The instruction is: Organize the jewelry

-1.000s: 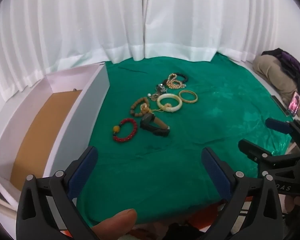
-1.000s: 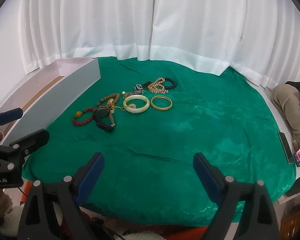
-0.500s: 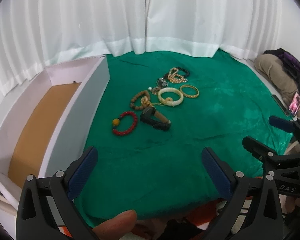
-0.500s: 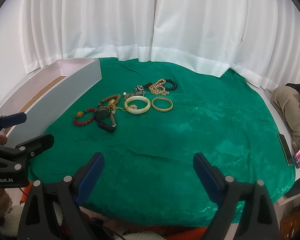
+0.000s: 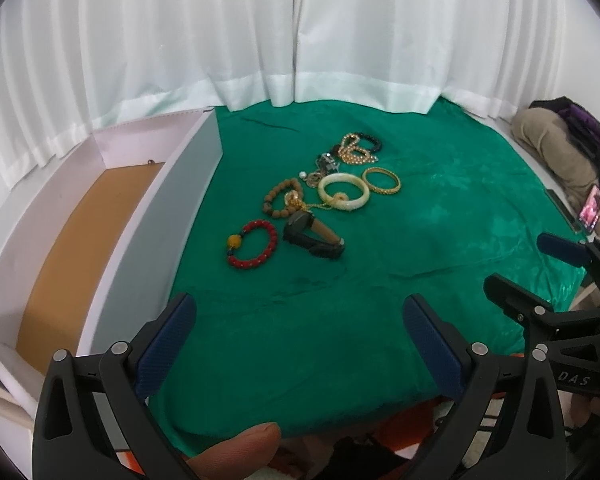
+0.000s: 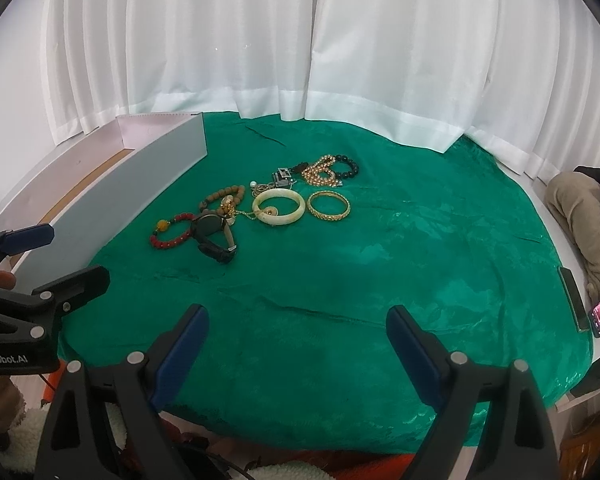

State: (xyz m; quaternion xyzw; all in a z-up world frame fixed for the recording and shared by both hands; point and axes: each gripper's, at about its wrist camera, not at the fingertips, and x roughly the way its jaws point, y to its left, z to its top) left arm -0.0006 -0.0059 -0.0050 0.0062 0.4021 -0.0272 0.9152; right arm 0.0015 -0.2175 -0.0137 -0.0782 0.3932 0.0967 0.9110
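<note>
A cluster of jewelry lies on the green cloth: a red bead bracelet, a black watch, a brown bead bracelet, a pale jade bangle, a gold bangle, and a gold bead strand with a black bead bracelet. My left gripper is open over the cloth's near edge, well short of the jewelry. My right gripper is open too, empty, near the front edge.
A white open box with a tan floor stands along the cloth's left side. White curtains hang behind. At the far right a person's clothed leg and a lit phone lie beside the cloth.
Both grippers have crept slightly forward and tilted, so the jewelry sits a little lower in each view. Jaws stay open; nothing on the cloth has moved.
</note>
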